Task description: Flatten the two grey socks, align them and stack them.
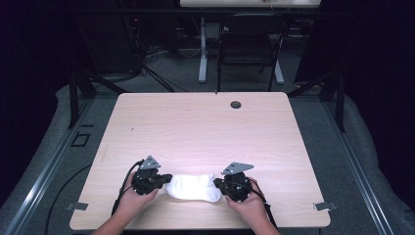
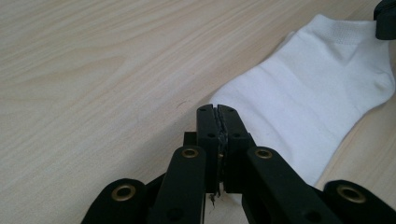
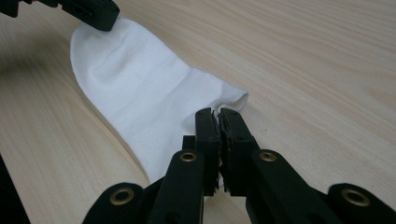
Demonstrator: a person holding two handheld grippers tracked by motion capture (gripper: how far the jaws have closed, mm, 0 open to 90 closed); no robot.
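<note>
A white sock [image 1: 193,187] is lying flat near the table's [image 1: 205,127] front edge, stretched between both tools. The left gripper [image 2: 217,112] is pinching its toe end, jaws closed on fabric; the right gripper [image 3: 219,114] is clamping the cuff end likewise. This looks like smoothing before folding; next likely calls for lifting one end over the other.

white ankle sock [image 1: 194,187] lies flat on table [image 1: 205,127] near front edge, stretched sideways btwn both grippers, slightly rumpled.
</note>
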